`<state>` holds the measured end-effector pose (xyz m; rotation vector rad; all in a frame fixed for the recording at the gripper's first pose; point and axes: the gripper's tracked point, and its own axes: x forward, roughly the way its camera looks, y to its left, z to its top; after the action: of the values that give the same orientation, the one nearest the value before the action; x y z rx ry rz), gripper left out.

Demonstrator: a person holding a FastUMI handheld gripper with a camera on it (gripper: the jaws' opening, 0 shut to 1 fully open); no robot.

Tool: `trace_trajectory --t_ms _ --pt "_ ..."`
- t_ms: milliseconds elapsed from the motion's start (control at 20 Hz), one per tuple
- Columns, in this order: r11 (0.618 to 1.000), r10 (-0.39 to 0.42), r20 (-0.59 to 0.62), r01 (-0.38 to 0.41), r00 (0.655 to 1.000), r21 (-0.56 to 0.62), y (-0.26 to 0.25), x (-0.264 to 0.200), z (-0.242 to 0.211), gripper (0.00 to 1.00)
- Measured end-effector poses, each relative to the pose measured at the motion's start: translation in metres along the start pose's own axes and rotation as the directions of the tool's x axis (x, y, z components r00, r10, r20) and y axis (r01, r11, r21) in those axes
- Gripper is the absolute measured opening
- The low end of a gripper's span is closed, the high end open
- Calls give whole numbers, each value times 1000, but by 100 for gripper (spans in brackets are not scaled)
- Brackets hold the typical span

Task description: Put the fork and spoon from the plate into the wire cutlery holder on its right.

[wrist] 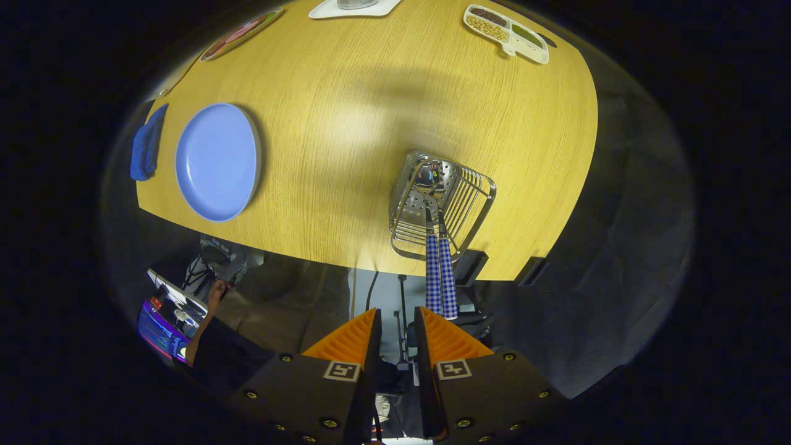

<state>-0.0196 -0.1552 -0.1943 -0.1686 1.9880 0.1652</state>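
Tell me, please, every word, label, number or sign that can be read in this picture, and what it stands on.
No readable words or numbers.
Gripper, fingers open and holding nothing: a square black-and-white marker on each finger, a pattern, not text.
Screen below the table: coloured lines too small to read.

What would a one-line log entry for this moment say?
gripper: open, holding nothing | fork and spoon: standing in wire cutlery holder, checked handles up | blue plate: bare | task: looks done
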Motion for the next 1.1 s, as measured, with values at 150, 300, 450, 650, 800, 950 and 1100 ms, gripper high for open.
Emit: trace_trajectory --t_ms 150,300,450,650,800,950,1100 --pt "1000 13 154 -15 988 12 10 -13 3 30" --pt "999 -25 374 11 927 38 24 -29 14 30" --pt "997 29 554 -60 832 38 66 -45 15 53" --pt "999 30 743 -41 668 -4 116 -61 9 76" --pt "1000 -5 867 -17 499 16 138 -85 9 81" --pt "997 -73 949 47 306 62 135 -118 10 79" --pt "986 -153 986 82 69 147 128 -157 7 79"
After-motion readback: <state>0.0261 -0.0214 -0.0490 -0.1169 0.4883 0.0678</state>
